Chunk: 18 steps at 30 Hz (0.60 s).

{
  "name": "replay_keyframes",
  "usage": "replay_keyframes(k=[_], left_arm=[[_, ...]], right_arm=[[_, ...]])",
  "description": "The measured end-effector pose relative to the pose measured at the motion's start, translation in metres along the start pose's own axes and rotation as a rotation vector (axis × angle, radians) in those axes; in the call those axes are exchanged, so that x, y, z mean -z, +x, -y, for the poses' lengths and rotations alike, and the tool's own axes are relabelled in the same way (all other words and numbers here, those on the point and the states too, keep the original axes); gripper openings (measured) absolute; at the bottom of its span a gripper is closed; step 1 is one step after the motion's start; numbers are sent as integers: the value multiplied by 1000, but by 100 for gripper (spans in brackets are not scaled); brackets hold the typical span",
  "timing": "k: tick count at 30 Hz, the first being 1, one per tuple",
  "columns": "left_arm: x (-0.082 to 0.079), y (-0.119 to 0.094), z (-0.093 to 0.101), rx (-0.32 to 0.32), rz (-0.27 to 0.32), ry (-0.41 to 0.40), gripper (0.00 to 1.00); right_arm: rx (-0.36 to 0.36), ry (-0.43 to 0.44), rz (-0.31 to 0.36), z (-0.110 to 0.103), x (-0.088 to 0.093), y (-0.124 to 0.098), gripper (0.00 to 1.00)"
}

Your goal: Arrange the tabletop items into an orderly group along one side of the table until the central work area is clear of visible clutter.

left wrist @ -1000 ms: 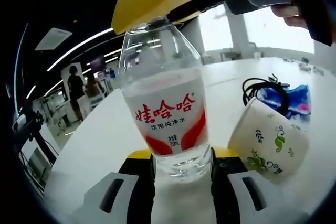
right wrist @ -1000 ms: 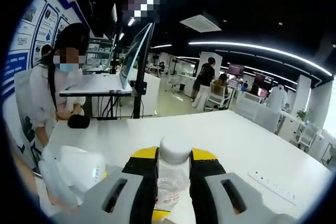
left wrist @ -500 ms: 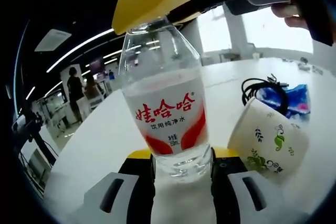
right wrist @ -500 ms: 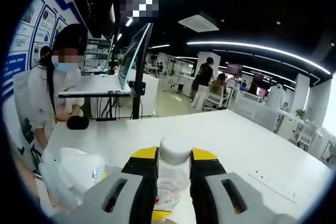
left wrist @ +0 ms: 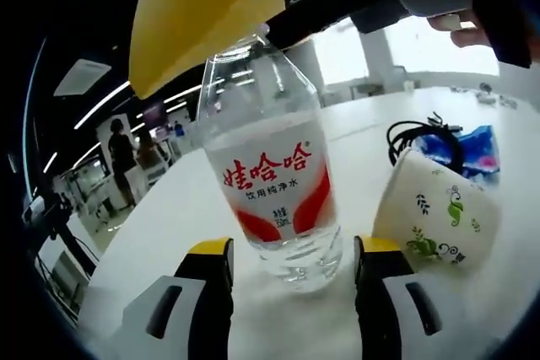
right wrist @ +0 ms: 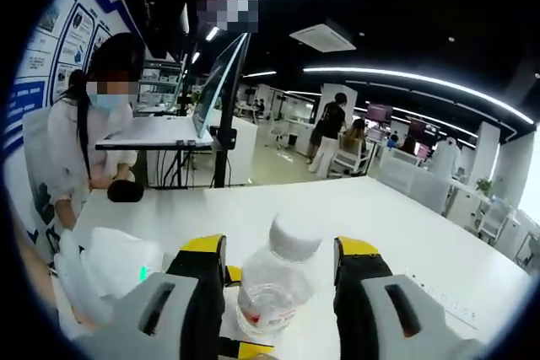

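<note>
A water bottle [left wrist: 274,187] with a red and white label stands on the white worktop [left wrist: 177,217], between the parted jaws of both hand-held grippers. In the left gripper view the left hand-held gripper [left wrist: 294,271] is seen open, its yellow-tipped jaws standing clear of the bottle's base on either side. In the right gripper view the bottle [right wrist: 274,288] appears tilted, its white cap [right wrist: 294,235] uppermost, and the right hand-held gripper [right wrist: 280,271] is likewise spread wide, with a gap visible between each jaw and the bottle. In the left gripper view, the right hand-held gripper [left wrist: 211,14] is seen from the front, above the bottle's neck.

Just beside the bottle a paper cup [left wrist: 436,221] printed with green leaves is seen lying on its side. Behind the cup a coiled black cable [left wrist: 419,138] rests against a blue packet [left wrist: 477,149]. In the right gripper view a crumpled white bag [right wrist: 105,263] lies on the worktop near the gripper, and a seated person [right wrist: 80,145] is seen at a desk beyond it.
</note>
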<state>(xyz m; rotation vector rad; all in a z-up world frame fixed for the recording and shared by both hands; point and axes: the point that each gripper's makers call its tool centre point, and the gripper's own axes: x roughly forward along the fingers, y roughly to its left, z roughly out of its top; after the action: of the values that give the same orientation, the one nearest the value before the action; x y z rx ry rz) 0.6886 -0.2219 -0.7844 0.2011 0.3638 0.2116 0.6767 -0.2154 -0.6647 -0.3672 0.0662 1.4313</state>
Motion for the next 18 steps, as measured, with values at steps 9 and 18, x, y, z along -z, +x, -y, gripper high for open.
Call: replay_keyframes(k=[9,18], left_arm=[[3,-2,-4,-2,-8,-11,60],[2,-5,-8,-1,-16,-6,59]], right_arm=[[7,20,-1,5,0,1,55],[19,14,-16,8,3,-4,56]])
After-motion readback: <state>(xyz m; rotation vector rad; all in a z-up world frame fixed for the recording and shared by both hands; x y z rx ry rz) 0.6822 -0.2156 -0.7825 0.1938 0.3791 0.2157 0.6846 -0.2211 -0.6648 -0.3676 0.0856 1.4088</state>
